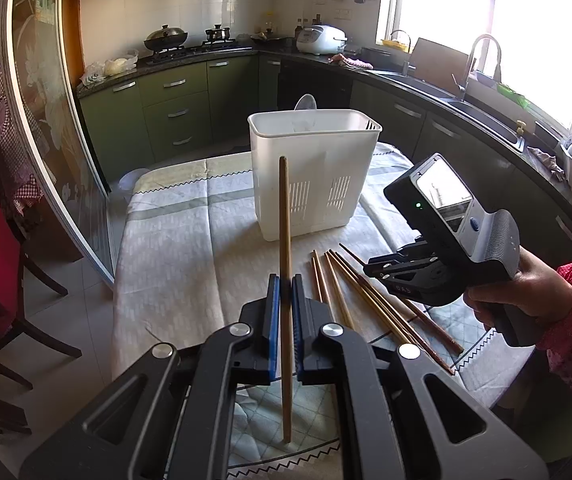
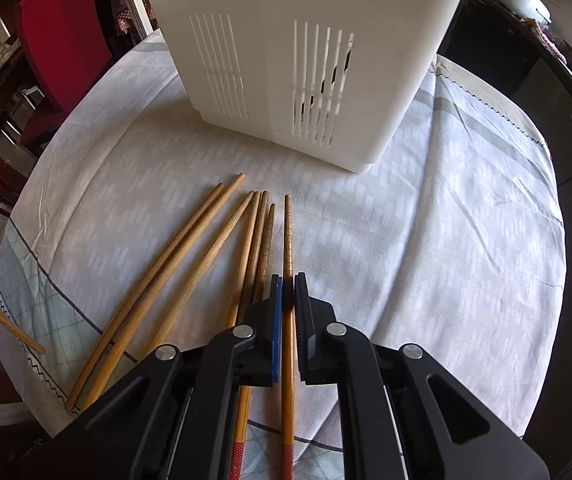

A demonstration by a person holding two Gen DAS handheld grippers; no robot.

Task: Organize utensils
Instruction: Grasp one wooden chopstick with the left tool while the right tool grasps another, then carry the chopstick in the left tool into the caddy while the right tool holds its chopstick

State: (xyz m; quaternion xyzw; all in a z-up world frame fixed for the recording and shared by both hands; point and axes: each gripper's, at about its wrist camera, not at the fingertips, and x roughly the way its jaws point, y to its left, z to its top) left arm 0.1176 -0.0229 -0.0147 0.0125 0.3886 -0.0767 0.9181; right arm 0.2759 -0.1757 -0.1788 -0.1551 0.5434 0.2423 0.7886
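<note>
The left gripper (image 1: 285, 286) is pinched tight on one plain wooden chopstick (image 1: 285, 240). The stick stands almost straight up in the left wrist view, with its long side running from low near the camera up toward the white utensil holder (image 1: 314, 176). It looks lifted off the desk (image 1: 174, 240), likely so it can be dropped into the holder end first. The right gripper (image 2: 288, 286) points steeply down at the cloth, and its jaws are closed on a red-ended chopstick (image 2: 288, 240) that seems to lie flat. That stick's long side points away from the camera toward the holder, with its red end near and its thin tip far. Just beside it, to the left in the right wrist view, the other loose chopsticks (image 2: 190, 264) lie in a fan, tips spread toward the holder. They lie flat, near each other, so each one is easy to pinch. The holder stands upright farther back on the desk, its open top ready. A spoon (image 1: 306, 103) seems to poke up behind its rim.
</note>
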